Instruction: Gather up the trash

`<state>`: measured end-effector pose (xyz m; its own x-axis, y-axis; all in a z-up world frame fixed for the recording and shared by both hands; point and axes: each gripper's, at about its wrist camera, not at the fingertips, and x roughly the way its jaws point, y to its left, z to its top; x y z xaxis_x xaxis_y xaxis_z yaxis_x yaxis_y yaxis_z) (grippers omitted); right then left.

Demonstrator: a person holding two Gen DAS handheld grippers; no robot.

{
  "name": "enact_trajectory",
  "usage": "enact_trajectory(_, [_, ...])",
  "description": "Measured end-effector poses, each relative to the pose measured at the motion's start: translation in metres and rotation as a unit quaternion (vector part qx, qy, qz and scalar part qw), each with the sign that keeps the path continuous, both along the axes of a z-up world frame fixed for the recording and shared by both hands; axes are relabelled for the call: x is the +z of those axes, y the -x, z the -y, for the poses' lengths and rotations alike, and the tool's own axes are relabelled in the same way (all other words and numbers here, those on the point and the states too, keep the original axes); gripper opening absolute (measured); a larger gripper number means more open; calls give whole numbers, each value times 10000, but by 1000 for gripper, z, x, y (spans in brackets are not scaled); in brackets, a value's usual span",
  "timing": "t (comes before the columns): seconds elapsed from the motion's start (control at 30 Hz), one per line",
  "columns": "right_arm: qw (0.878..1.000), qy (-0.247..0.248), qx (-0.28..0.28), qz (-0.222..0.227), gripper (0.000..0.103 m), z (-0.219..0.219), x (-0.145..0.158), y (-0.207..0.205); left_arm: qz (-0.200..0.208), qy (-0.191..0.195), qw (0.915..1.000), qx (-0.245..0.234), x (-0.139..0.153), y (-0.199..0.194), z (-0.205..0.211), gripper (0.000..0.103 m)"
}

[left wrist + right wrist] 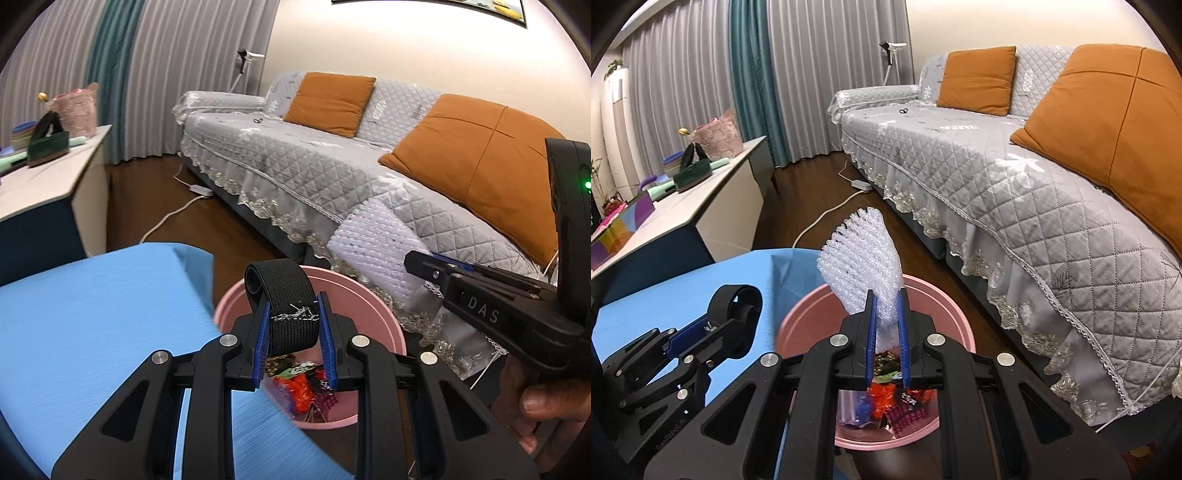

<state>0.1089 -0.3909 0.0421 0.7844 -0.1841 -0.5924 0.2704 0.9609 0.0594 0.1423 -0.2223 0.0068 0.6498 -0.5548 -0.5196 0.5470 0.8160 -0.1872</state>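
Observation:
My left gripper (293,321) is shut on a black elastic strap (286,295) folded into a loop, held just above the near rim of the pink bin (373,317). In the right wrist view that gripper (713,328) and the strap (737,301) show at lower left, over the blue tabletop. My right gripper (886,314) is shut on a piece of white foam netting (862,258), which stands up over the pink bin (812,306). The same netting (373,243) and the right gripper (436,267) appear at right in the left wrist view. Colourful wrappers (886,398) lie inside the bin.
A blue table (92,314) lies to the left of the bin. A grey quilted sofa (997,173) with orange cushions (1108,122) runs along the right. A white cabinet (713,206) holding assorted items stands at left. A white power cord (827,214) crosses the dark wood floor.

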Motion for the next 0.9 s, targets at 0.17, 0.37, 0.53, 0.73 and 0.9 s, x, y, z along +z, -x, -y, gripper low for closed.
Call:
enact_trajectory(0.17, [9999, -35, -100, -90, 11, 10, -8, -3, -55, -36, 9998, -176, -9, -7, 15, 24])
enact_trajectory(0.37, [9995, -11, -152, -261, 17, 13, -16, -9, -197, -5, 9994, -277, -16, -18, 15, 57])
enact_trajectory(0.53, [9985, -22, -461, -286, 71, 15, -11, -5, -236, 118, 9996, -41, -10, -18, 0, 60])
enact_trajectory(0.73, [9990, -57, -430, -103, 92, 6, 20, 8, -49, 158, 9994, 289, 12, -2, -30, 85])
enact_trajectory(0.9, [9987, -91, -494, 40, 98, -11, 60, 29, 163, 215, 9984, 496, 38, 18, -58, 95])
